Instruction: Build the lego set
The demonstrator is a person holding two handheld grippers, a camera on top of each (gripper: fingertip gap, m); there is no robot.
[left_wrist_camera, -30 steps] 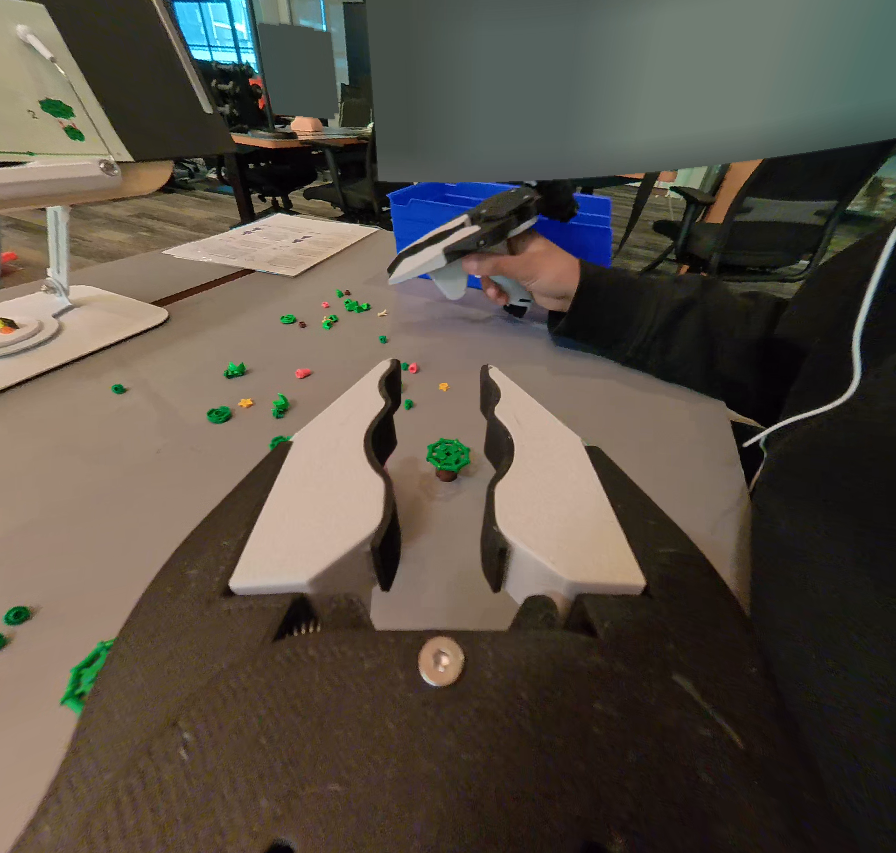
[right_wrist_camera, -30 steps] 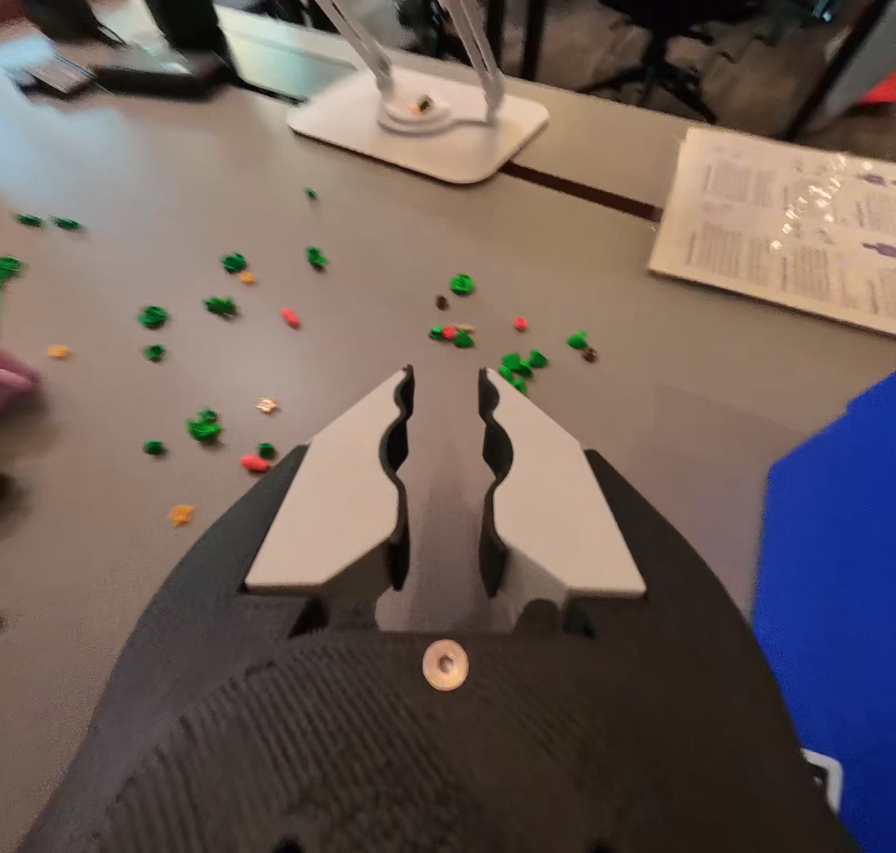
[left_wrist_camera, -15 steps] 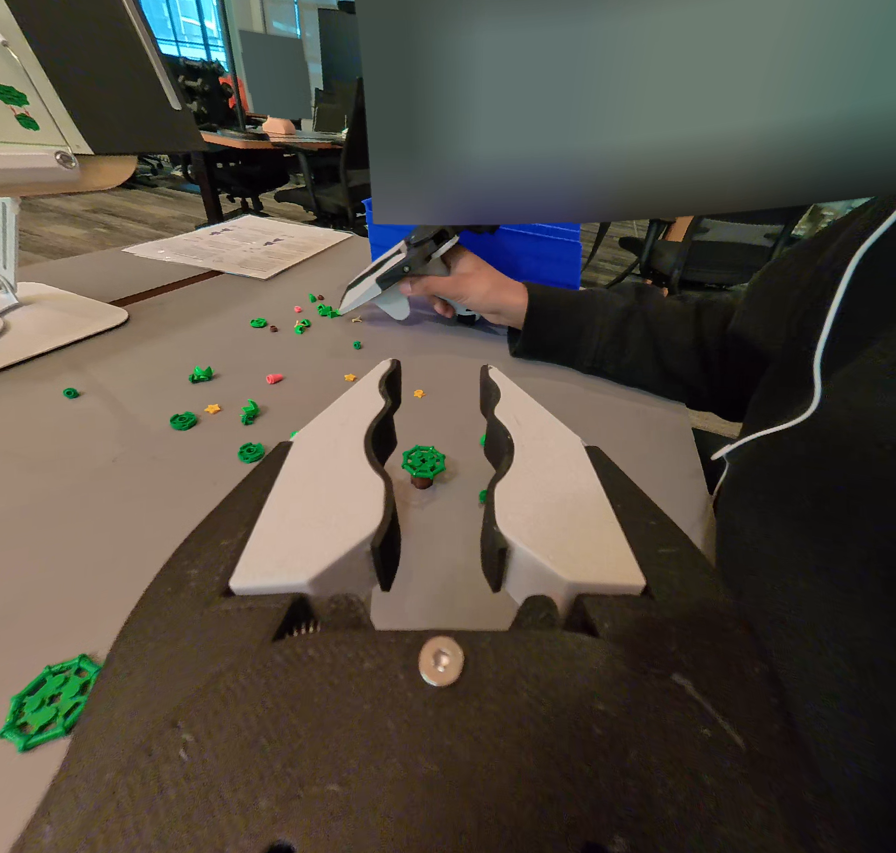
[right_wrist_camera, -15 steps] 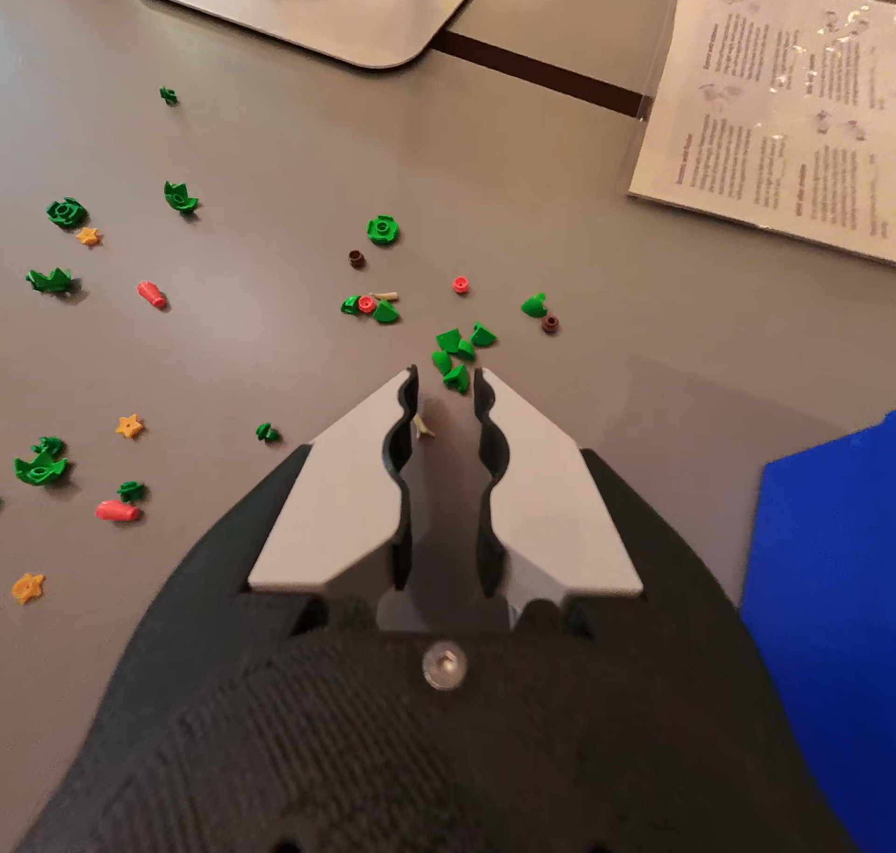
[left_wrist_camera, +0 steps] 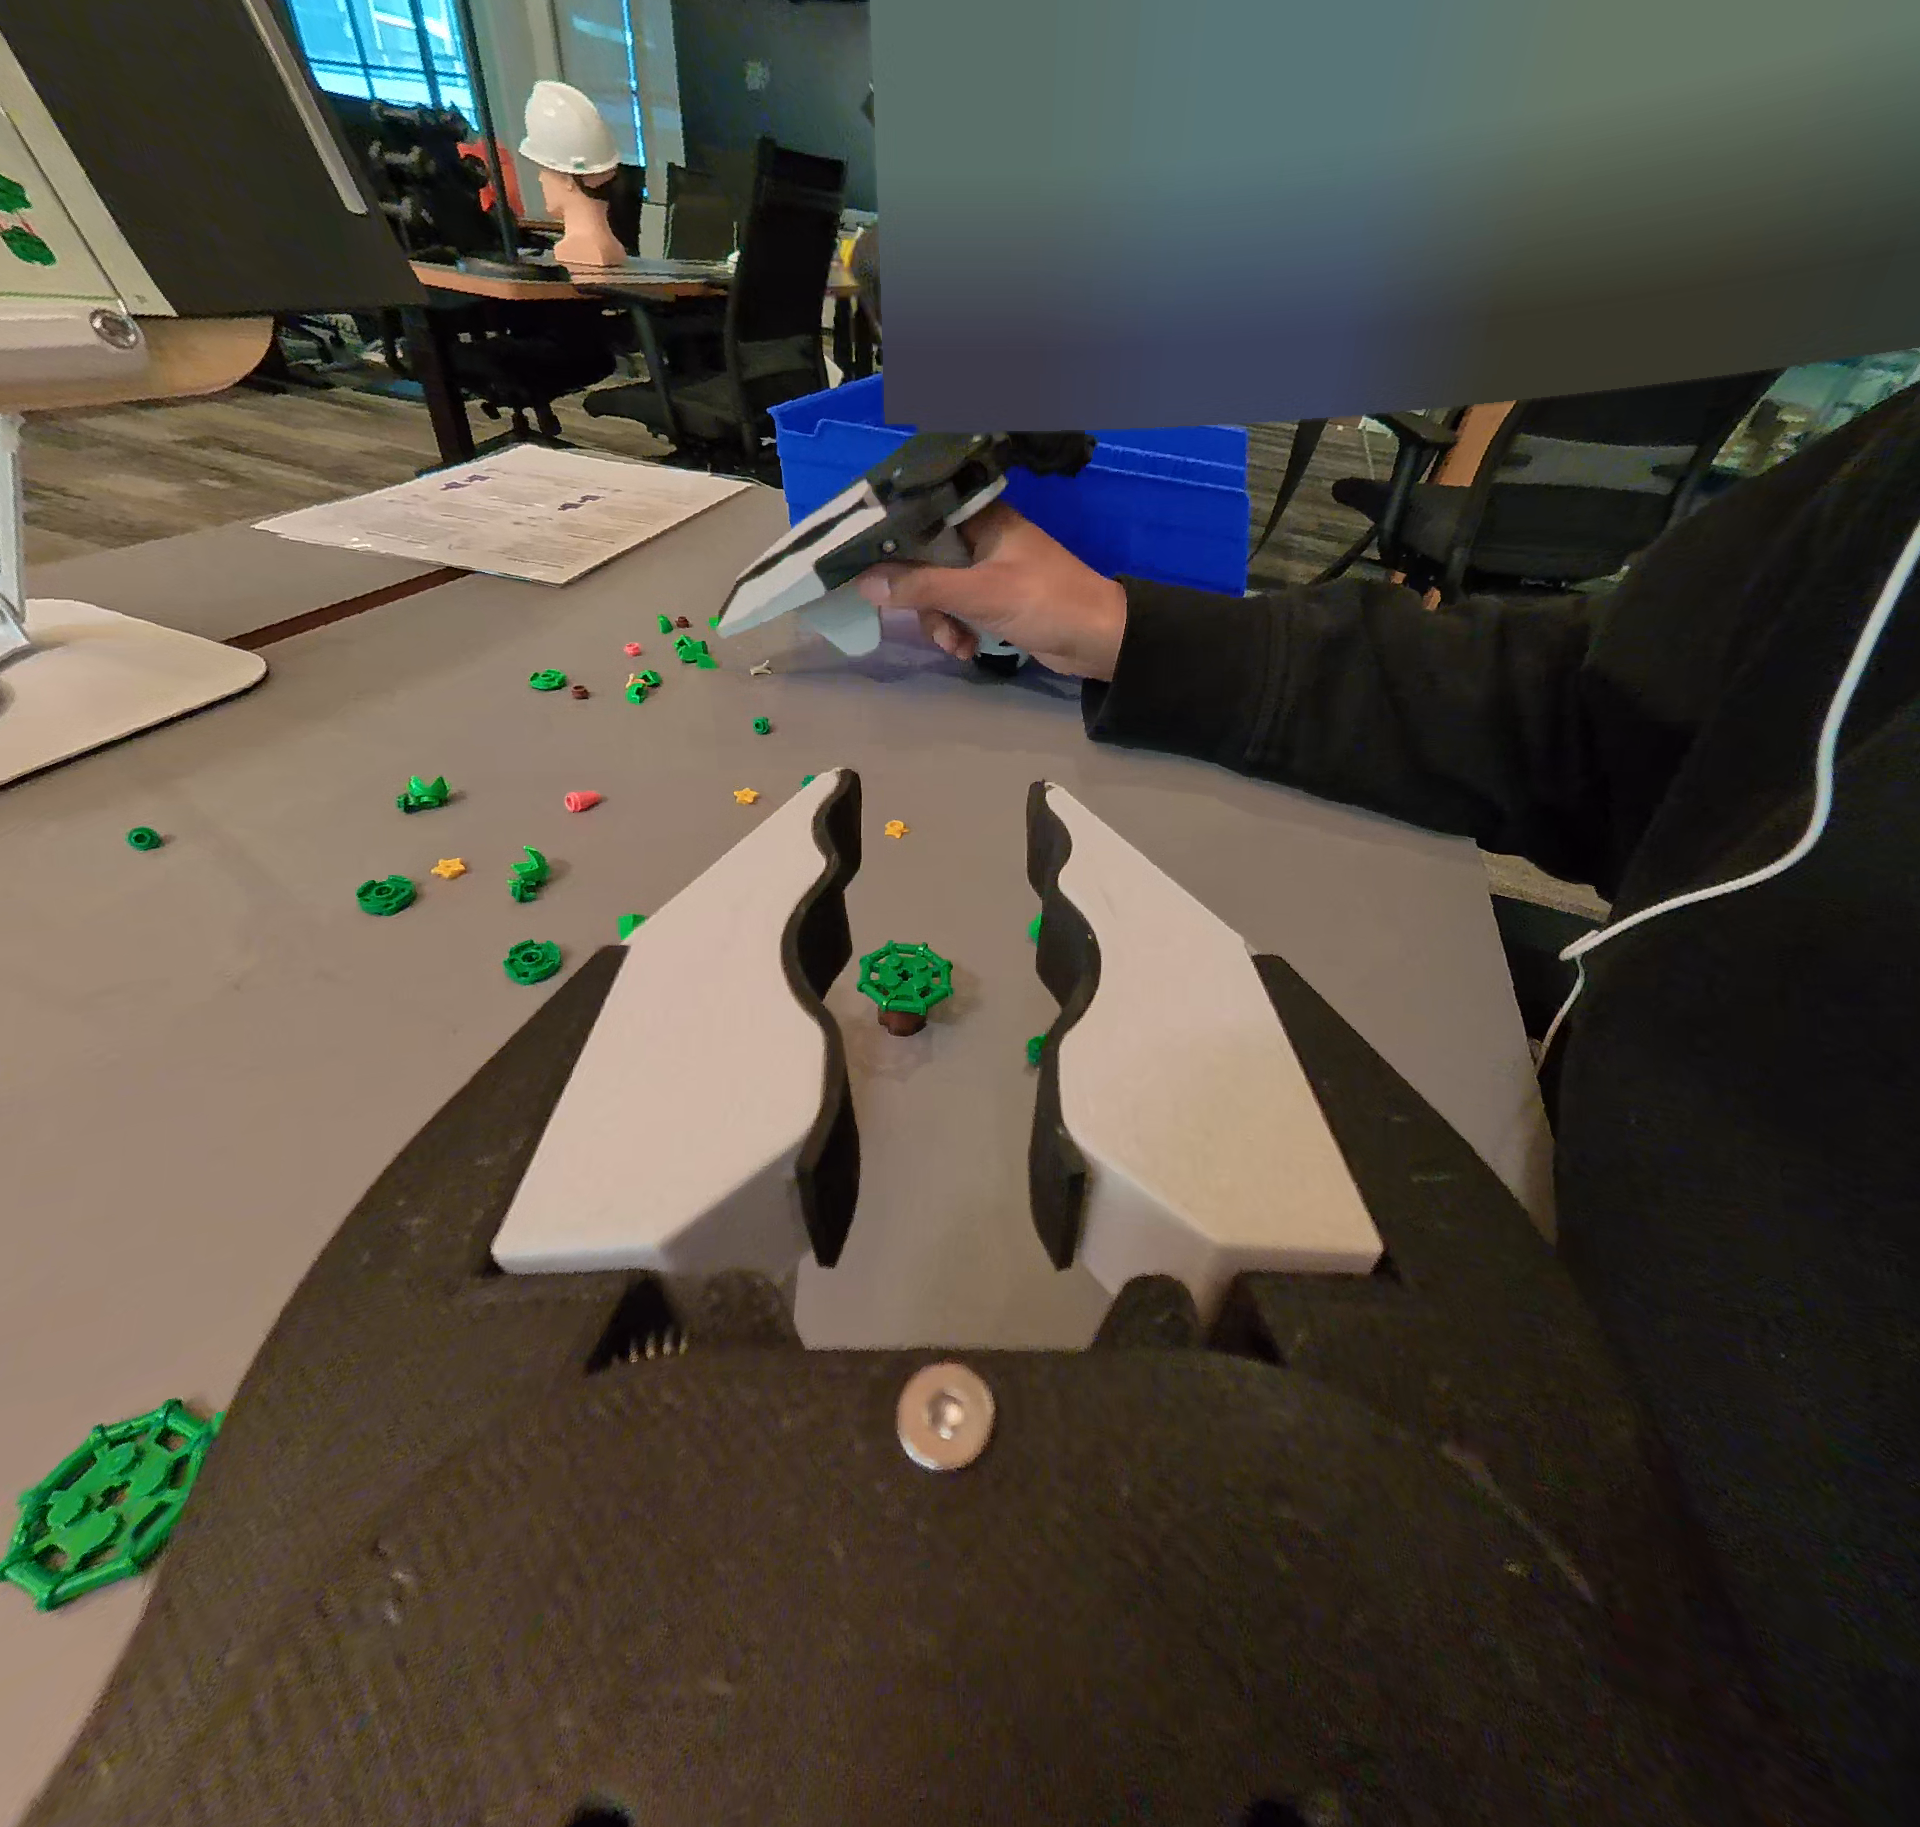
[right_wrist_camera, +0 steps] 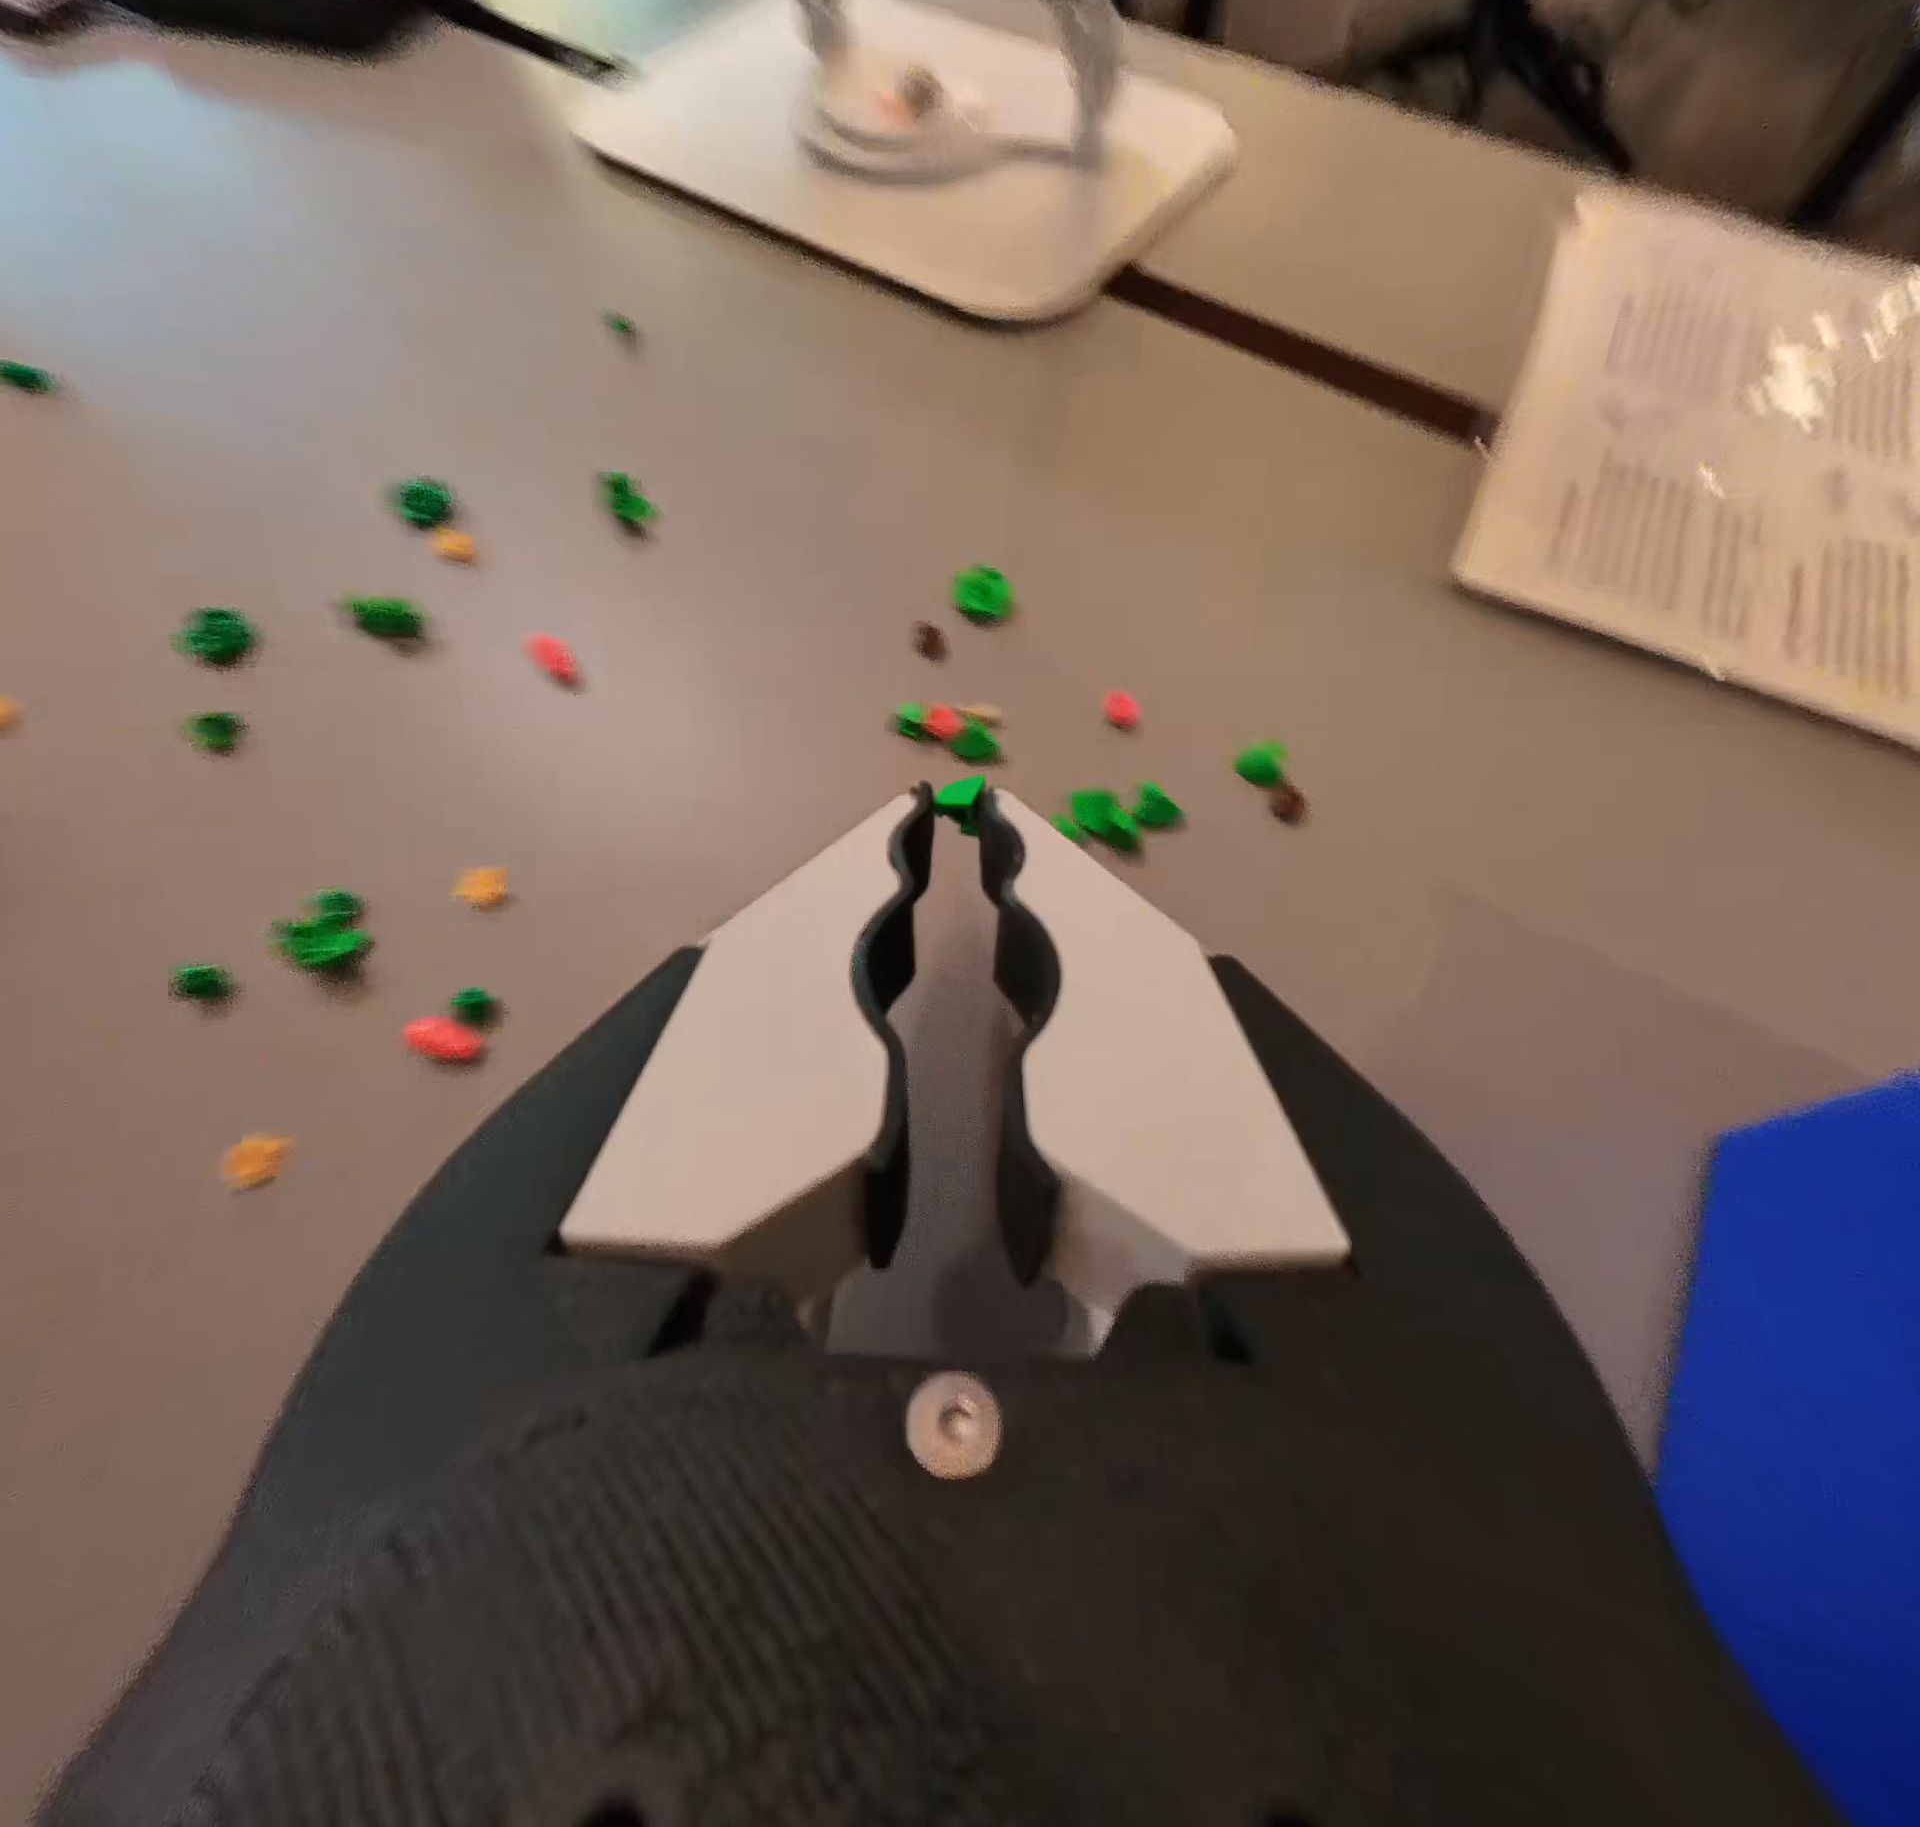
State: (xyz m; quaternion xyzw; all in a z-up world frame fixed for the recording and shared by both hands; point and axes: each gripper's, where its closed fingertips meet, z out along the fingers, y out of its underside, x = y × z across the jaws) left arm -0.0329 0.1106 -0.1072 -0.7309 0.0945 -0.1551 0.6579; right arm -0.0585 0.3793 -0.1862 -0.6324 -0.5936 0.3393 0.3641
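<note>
My left gripper (left_wrist_camera: 943, 790) is open and hangs over the grey table. A small green web-shaped disc on a brown stub (left_wrist_camera: 904, 977) stands upright between its fingers, touching neither. My right gripper (right_wrist_camera: 954, 798) is shut on a small green leaf piece (right_wrist_camera: 958, 797) pinched at its fingertips, lifted a little off the table; it also shows in the left wrist view (left_wrist_camera: 800, 572), held by a hand. Several loose green, red and orange pieces (right_wrist_camera: 940, 723) lie scattered on the table. A larger green web disc (left_wrist_camera: 99, 1502) lies at the lower left.
A white stand base (right_wrist_camera: 997, 167) sits at the far side with a black panel (left_wrist_camera: 177, 104) above it. A printed sheet (right_wrist_camera: 1714, 489) lies at the right. A blue bin (left_wrist_camera: 1122, 520) stands behind the right hand. The table's near edge (left_wrist_camera: 1496, 998) runs by a person's dark sleeve. The grippers' ends are close to 30 cm from one another.
My right gripper has closed on a green leaf piece from the cluster and lifted back from the table. My left gripper stayed open over the green disc, shifting only slightly.
</note>
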